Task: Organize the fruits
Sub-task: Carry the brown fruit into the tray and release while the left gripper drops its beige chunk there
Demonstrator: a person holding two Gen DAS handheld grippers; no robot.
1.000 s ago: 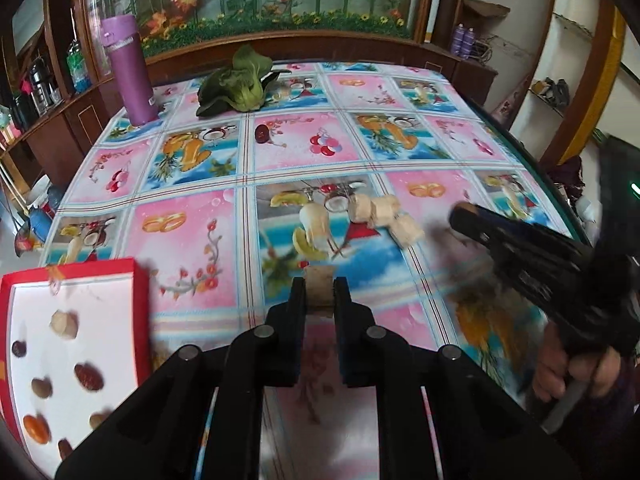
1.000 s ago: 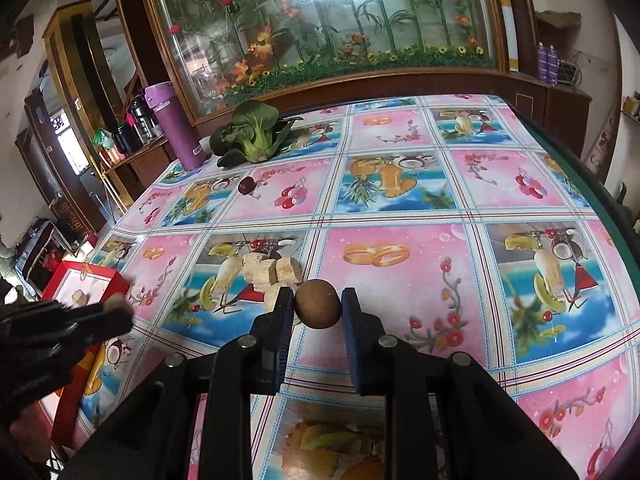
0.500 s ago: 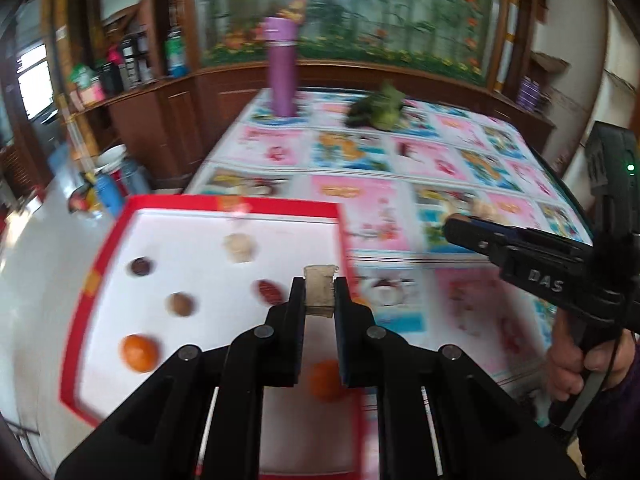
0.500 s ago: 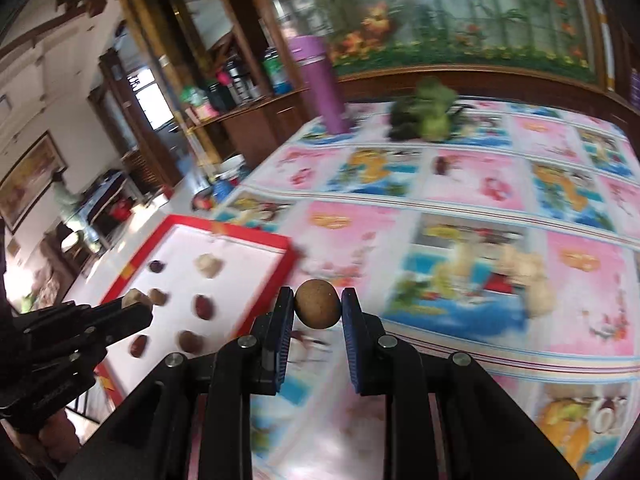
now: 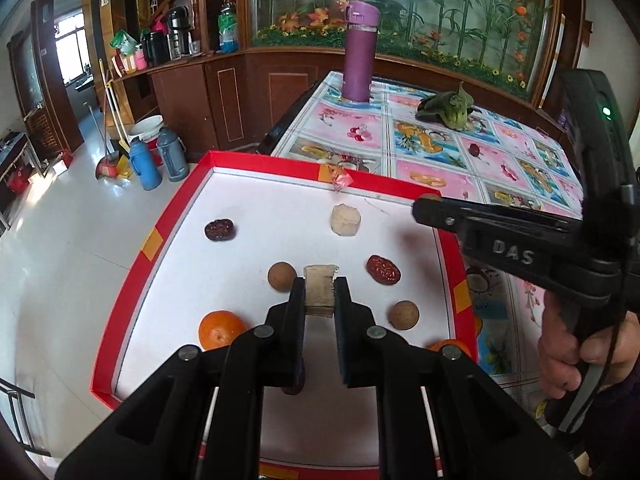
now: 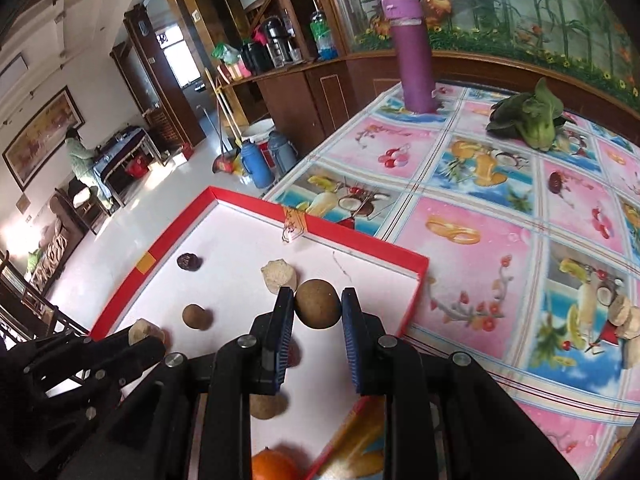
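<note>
**Two pieces held over the red-rimmed tray**

While my left gripper (image 5: 320, 294) hangs above the middle of the tray (image 5: 168, 216), its two black fingers are clamped on a pale, fibrous chunk (image 5: 319, 289) with squared, rough-cut faces. My right gripper (image 6: 317, 307) is pinched on a round brown fruit (image 6: 318, 303), dull and matte, held over the tray's right-hand part near the far corner.

I see the tray as a shallow box with a smooth white floor and thin red walls patched with orange tape. Lying apart on that floor, in the left wrist view: a dark wrinkled date (image 5: 219, 230) near the left wall, a lumpy whitish piece (image 5: 345, 220) toward the far wall, a red wrinkled date (image 5: 383, 270), two brown round fruits (image 5: 282, 276) (image 5: 404, 315), and a glossy orange (image 5: 222, 330) on the near left. Another orange shows at the right wall, mostly hidden behind my gripper.

Open white floor lies between the far whitish piece and the right wall, and along the left wall on the near side of the dark date. The tray's left edge overhangs the pale tiled room floor.

Beyond the far wall, the glossy fruit-print tablecloth (image 6: 480, 240) carries a tall purple flask (image 6: 414, 60), a leafy green vegetable (image 6: 532, 118), one dark date (image 6: 555, 182) and a cluster of pale chunks (image 6: 624, 318) at the right edge.
</note>
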